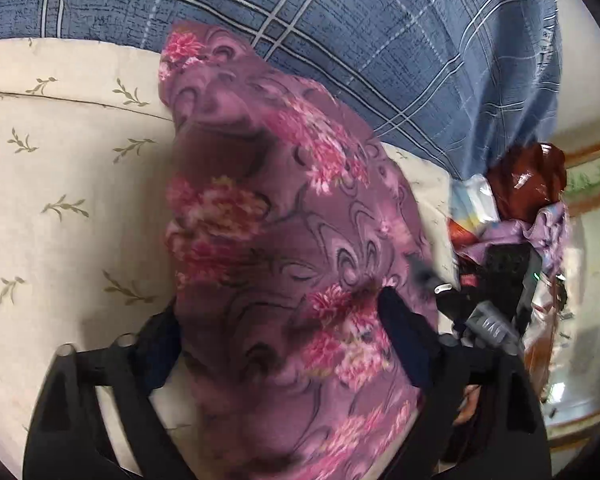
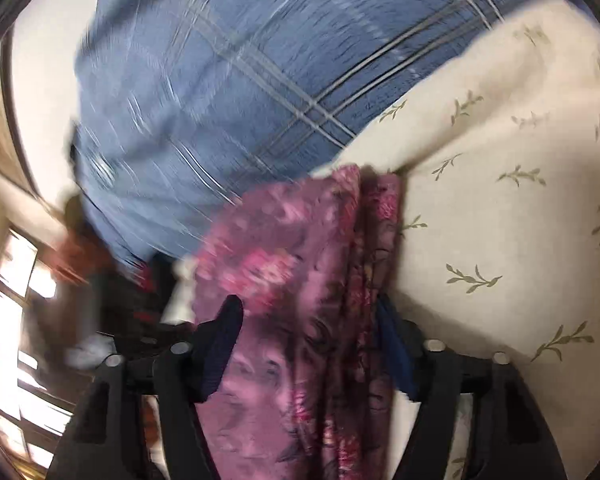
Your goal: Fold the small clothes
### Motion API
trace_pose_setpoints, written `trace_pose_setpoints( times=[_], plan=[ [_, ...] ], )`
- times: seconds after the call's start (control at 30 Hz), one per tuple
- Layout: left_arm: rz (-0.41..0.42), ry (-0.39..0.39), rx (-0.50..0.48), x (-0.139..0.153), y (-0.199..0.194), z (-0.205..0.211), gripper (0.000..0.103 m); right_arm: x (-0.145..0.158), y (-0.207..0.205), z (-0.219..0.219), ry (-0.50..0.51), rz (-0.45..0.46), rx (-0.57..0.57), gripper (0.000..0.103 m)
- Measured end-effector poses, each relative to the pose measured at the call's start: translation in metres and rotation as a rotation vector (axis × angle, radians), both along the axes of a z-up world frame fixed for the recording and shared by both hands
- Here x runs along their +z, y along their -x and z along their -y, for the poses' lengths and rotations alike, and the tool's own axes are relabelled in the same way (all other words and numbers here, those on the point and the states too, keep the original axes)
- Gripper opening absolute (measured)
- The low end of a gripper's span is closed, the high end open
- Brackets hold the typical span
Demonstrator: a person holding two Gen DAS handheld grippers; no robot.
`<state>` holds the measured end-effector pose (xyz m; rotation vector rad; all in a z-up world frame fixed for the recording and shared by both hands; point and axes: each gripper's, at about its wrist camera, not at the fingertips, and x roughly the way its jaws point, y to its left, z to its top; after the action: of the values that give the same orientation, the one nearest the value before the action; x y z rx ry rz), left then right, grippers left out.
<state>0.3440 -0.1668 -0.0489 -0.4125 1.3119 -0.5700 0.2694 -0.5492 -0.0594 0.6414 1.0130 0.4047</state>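
A purple garment with pink flowers [image 1: 284, 216] hangs bunched between the fingers of my left gripper [image 1: 280, 332], which is shut on it above the cream sheet. In the right wrist view the same purple garment [image 2: 300, 264] passes in folds between the fingers of my right gripper [image 2: 308, 344], which is shut on it. The right gripper's black body [image 1: 496, 304] shows at the right of the left wrist view, close beside the cloth. The right view is motion-blurred.
A cream sheet with olive leaf sprigs [image 1: 60, 208] covers the bed below. A blue plaid blanket [image 1: 380, 40] lies behind it, also in the right view [image 2: 228, 80]. A pile of other clothes and a dark red bag [image 1: 532, 184] sits at the right.
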Motion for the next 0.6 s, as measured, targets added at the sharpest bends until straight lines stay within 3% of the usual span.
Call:
trace_pose_setpoints(
  times=[0.03, 0.07, 0.1, 0.13, 0.2, 0.37, 0.6],
  plan=[
    [0.011, -0.027, 0.006, 0.002, -0.002, 0.003, 0.056, 0.001, -0.001, -0.009, 0.053, -0.007, 0.015, 0.037],
    [0.02, -0.042, 0.018, 0.007, 0.003, 0.0, 0.048, 0.008, 0.002, -0.015, 0.111, 0.018, -0.004, 0.033],
    [0.016, -0.025, 0.032, 0.012, 0.004, -0.009, 0.032, 0.016, 0.006, -0.018, 0.131, 0.042, -0.015, 0.027],
    [0.004, 0.01, 0.044, 0.017, 0.005, -0.022, 0.026, 0.024, 0.012, -0.02, 0.132, 0.07, -0.031, 0.026],
    [-0.03, 0.074, 0.065, 0.027, 0.013, -0.042, 0.025, 0.042, 0.024, -0.022, 0.096, 0.11, -0.057, 0.025],
    [0.011, 0.071, 0.066, 0.064, 0.051, -0.075, 0.025, 0.081, 0.054, -0.044, -0.002, 0.159, -0.054, 0.025],
    [-0.02, 0.155, 0.142, 0.1, 0.096, -0.135, 0.025, 0.125, 0.094, -0.095, -0.102, 0.176, -0.019, 0.024]
  ],
)
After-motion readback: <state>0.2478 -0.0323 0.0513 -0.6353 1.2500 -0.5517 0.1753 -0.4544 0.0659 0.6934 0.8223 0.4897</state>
